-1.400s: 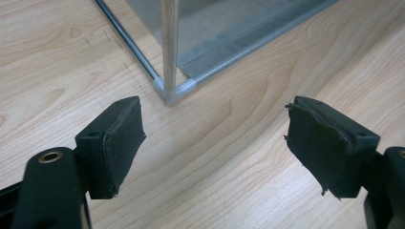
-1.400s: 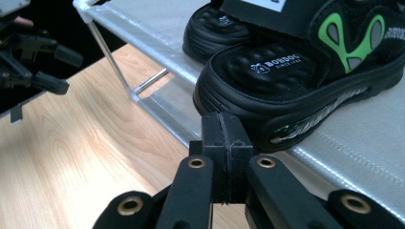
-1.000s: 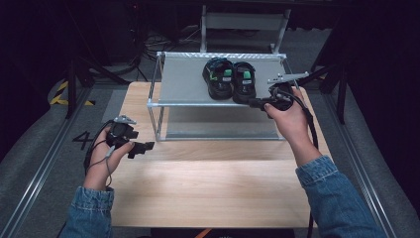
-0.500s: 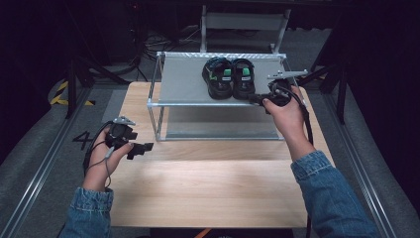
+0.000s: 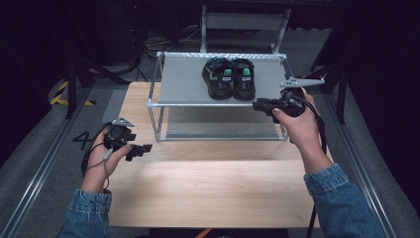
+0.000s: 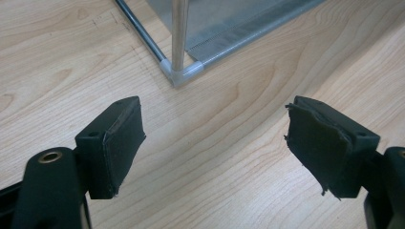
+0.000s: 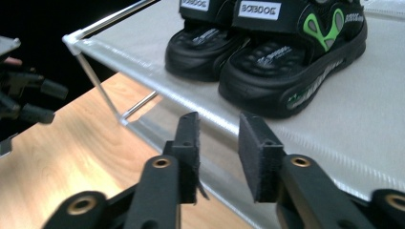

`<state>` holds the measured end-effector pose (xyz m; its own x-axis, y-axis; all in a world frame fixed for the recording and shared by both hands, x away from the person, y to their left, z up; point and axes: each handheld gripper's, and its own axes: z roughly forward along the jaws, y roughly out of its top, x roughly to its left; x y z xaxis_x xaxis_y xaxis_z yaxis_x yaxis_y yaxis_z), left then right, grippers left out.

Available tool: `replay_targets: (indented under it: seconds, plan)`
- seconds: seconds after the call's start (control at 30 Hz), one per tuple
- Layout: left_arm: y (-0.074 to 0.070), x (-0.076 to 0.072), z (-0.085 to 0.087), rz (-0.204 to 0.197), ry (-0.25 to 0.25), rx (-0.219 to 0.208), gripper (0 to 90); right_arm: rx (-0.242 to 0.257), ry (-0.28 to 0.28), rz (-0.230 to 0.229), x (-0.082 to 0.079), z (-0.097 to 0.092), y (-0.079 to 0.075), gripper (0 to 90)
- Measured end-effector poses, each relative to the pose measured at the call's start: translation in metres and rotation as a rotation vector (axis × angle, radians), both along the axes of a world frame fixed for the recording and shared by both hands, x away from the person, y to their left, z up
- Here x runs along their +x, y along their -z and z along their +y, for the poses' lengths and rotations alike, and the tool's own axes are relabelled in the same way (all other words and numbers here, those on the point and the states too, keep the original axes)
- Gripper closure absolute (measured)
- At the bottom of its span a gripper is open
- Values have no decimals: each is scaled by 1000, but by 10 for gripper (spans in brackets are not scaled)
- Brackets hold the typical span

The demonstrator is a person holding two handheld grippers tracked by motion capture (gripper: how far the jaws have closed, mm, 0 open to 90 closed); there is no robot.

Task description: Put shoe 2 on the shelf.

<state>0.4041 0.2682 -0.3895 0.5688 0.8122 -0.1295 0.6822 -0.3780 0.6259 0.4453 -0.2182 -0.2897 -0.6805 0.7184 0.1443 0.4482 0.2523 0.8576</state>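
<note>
- Change from the earlier high views: the right gripper sits slightly lower and farther from the sandals than a second ago, now at the front rail of the rack's top shelf near its right corner; the left gripper keeps its place on the table's left side.
- Pair of black sandals with green accents: side by side and touching on the grey top shelf of the metal rack, right of the shelf's centre; long axes run front to back, parallel to each other. In the right gripper view the rounded ends of the sandals face the camera.
- Right gripper: jaws held a narrow gap apart, nothing between them; the sandals lie ahead of and above the jaws, apart from them, the nearer sandal just beyond the shelf edge.
- Left gripper: jaws spread wide and empty, over the wooden table, aimed at the rack's lower front-left corner joint; well apart from the sandals.
</note>
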Motion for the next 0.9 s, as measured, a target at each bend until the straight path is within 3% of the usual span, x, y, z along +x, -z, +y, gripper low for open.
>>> replay_targets:
  seconds: [0.03,0.2,0.47,0.7,0.9]
  plan:
    - [-2,-1,0,2,-1,-3,204,-18,-1,-6,-10,-4,1,649]
    - [-8,-7,1,-11,1,7,203,-30,-1,-6,-24,-14,7,610]
    - [-10,-10,-2,-2,31,19,200,12,28,21,-47,-47,25,570]
    - [-6,-8,2,8,17,27,200,11,87,27,-56,-72,40,553]
    - [-2,-6,4,17,1,35,200,-26,155,28,-59,-92,56,544]
